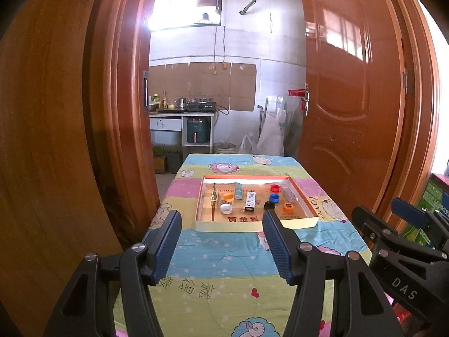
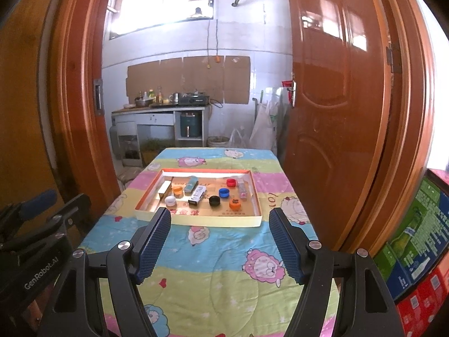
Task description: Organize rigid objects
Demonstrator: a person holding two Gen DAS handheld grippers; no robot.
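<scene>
Both the left gripper (image 1: 221, 219) and right gripper (image 2: 220, 217) are hovering with jaws apart and empty, while the shallow box (image 2: 196, 220) of bottle caps is sitting at twelve o'clock on the bench (image 2: 219, 275).

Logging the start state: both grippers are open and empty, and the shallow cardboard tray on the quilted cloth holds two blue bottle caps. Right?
Not quite. The shallow cardboard tray holds only one round blue bottle cap, as the right wrist view shows. Both the left gripper and the right gripper are open and empty.
</scene>
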